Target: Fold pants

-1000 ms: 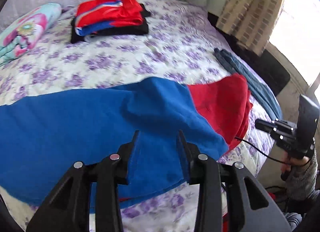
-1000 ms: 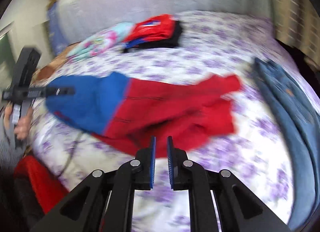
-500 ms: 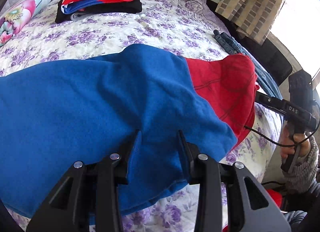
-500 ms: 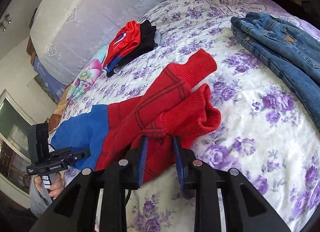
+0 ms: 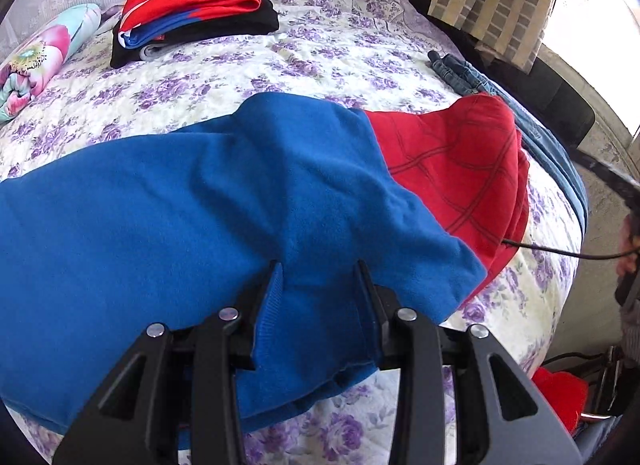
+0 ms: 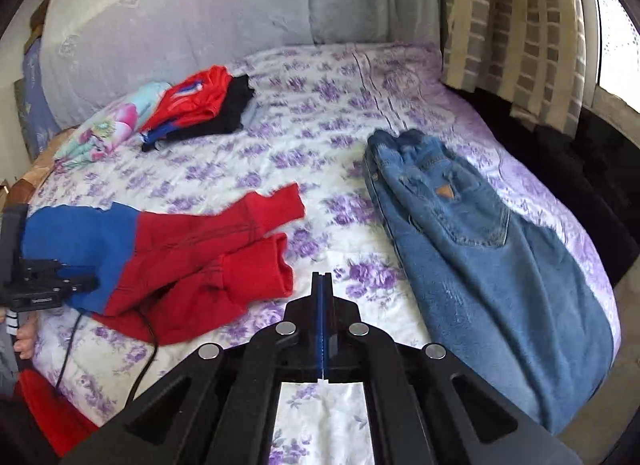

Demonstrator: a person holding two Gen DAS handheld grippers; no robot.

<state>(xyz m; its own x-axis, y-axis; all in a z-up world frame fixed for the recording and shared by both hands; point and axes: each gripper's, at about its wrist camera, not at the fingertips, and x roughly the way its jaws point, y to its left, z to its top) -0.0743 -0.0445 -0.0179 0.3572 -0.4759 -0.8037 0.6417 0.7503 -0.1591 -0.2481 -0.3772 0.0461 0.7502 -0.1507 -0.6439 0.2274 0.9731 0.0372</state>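
Blue and red pants [image 5: 240,193] lie spread across the flowered bed [image 5: 320,53]. Their blue waist part lies between the fingers of my left gripper [image 5: 318,269], which stands open around the cloth. In the right wrist view the same pants [image 6: 188,261] lie at the left, red legs crumpled and one folded over. My right gripper [image 6: 322,285] is shut and empty, above the bed between the red legs and the jeans. The left gripper also shows in the right wrist view [image 6: 44,289] at the pants' blue end.
Blue jeans [image 6: 480,265] lie along the bed's right side. A stack of folded red, blue and black clothes [image 5: 196,13] and a flowered pillow [image 5: 36,65] sit at the far left. A curtain [image 6: 512,25] hangs at the right. A black cable [image 6: 148,345] trails off the front edge.
My right gripper closed and drew back from the red legs, turning toward the jeans. My left gripper stayed open on the blue waist, with more cloth now between its fingers.
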